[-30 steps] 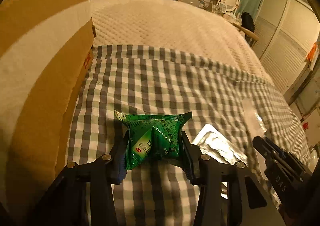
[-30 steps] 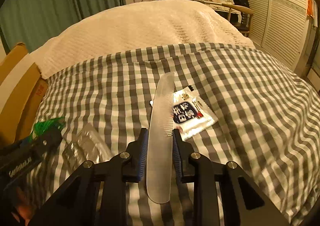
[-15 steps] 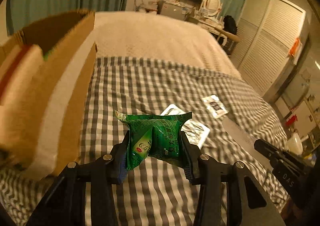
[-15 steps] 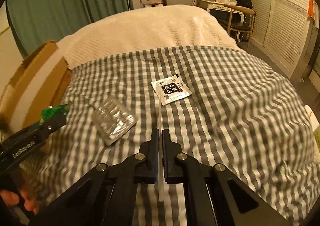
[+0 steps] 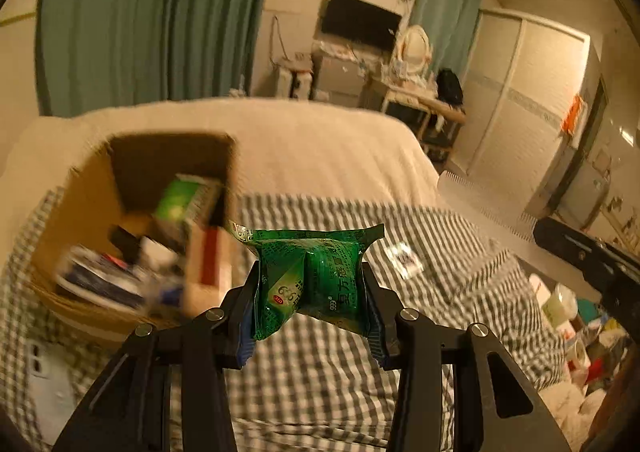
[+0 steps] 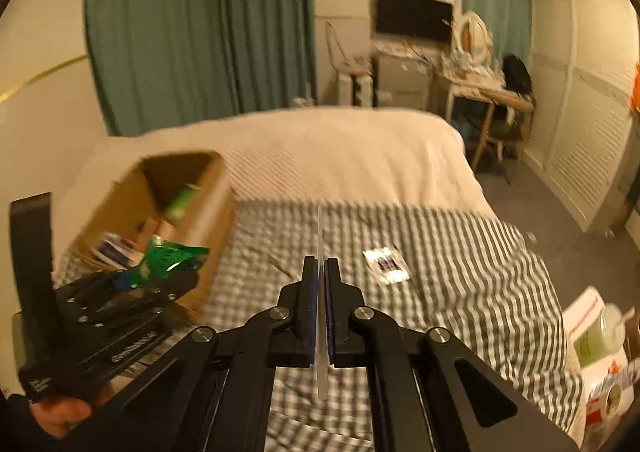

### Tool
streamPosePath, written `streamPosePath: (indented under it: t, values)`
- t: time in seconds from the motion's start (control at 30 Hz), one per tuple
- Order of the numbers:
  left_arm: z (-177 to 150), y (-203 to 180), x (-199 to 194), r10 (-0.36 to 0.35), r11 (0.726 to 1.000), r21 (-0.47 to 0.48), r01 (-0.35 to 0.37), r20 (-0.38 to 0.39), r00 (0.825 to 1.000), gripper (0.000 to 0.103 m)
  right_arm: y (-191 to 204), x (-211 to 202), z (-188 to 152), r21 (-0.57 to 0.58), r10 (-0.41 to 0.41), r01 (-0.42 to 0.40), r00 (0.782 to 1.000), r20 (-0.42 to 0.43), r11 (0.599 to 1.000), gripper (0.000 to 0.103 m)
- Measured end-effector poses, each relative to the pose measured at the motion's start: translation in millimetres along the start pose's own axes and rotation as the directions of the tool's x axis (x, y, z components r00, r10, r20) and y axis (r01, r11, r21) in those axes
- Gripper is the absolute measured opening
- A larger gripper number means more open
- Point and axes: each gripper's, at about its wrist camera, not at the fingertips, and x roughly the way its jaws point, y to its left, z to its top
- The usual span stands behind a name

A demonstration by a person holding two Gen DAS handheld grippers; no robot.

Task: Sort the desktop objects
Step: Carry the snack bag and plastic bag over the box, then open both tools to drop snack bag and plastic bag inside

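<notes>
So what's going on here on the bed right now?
A person is sorting items into a cardboard box on the checked bedspread. The left claw grips a green sachet near the box. The right claw is clamped on a clear comb, held edge-on. A black-and-white sachet lies on the bedspread.

My left gripper point(image 5: 310, 306): matte black angular frame, silver round screws at the linkage joints, blue pads lining the inner faces of the fingers point(image 5: 245, 336). My right gripper point(image 6: 320, 306): same black build, silver screws, blue pads. White lettering, blurred, on the left unit's side. Bare skin of my left hand point(image 6: 56, 414) at its base.
</notes>
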Motion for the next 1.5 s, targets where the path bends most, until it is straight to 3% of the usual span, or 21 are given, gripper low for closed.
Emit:
streamPosePath:
  t: [0.1,0.3,0.5,0.7,0.77,0.83,0.87,0.9,0.93,0.97,1.23,1.5]
  values:
    - [27,25,-23,0.044,0.999,-0.006,-0.043,0.05,0.998,0.045,34,-17,24,-0.042,0.051,-0.049,0.998,0.037,0.998,0.003]
    - [60,78,-35,0.135,0.991,-0.019,-0.134,0.078,0.988,0.045,102,-8,62,-0.091,0.164,-0.157,0.984,0.067,0.983,0.003]
    - [61,130,-7,0.232,0.972,-0.031,-0.231,0.028,0.972,0.045,172,51,78,-0.117,0.264,-0.259,0.964,0.024,0.959,0.003]
    - [41,164,39,0.245,0.968,-0.046,-0.247,-0.043,0.968,0.045,199,123,73,-0.046,0.36,-0.362,0.932,-0.047,0.931,0.003]
    - [35,162,49,0.238,0.97,-0.031,-0.24,-0.053,0.97,0.047,197,138,68,-0.016,0.387,-0.389,0.92,-0.063,0.921,0.003]
    - [32,157,58,0.241,0.97,-0.018,-0.242,-0.064,0.968,0.06,193,148,64,-0.005,0.394,-0.395,0.917,-0.061,0.919,0.003]
    - [30,154,60,0.244,0.969,-0.014,-0.245,-0.066,0.968,0.068,189,150,63,0.002,0.399,-0.4,0.915,-0.057,0.917,0.008]
    - [29,152,62,0.255,0.967,-0.013,-0.256,-0.065,0.965,0.088,184,153,63,0.013,0.407,-0.407,0.912,-0.054,0.913,0.033]
    - [28,149,61,0.275,0.961,-0.013,-0.276,-0.058,0.96,0.099,178,154,64,0.017,0.404,-0.404,0.913,-0.051,0.915,0.049]
    - [26,145,59,0.295,0.955,-0.013,-0.296,-0.043,0.954,0.1,172,154,66,0.018,0.387,-0.387,0.921,-0.039,0.922,0.066]
    - [39,89,2,0.328,0.945,-0.004,-0.328,0.037,0.944,0.101,121,97,69,-0.017,0.276,-0.276,0.959,0.063,0.961,0.066]
    - [55,0,-69,0.216,0.975,0.021,-0.223,0.165,0.962,0.103,46,-1,82,0.004,0.175,-0.177,0.972,0.158,0.984,0.066]
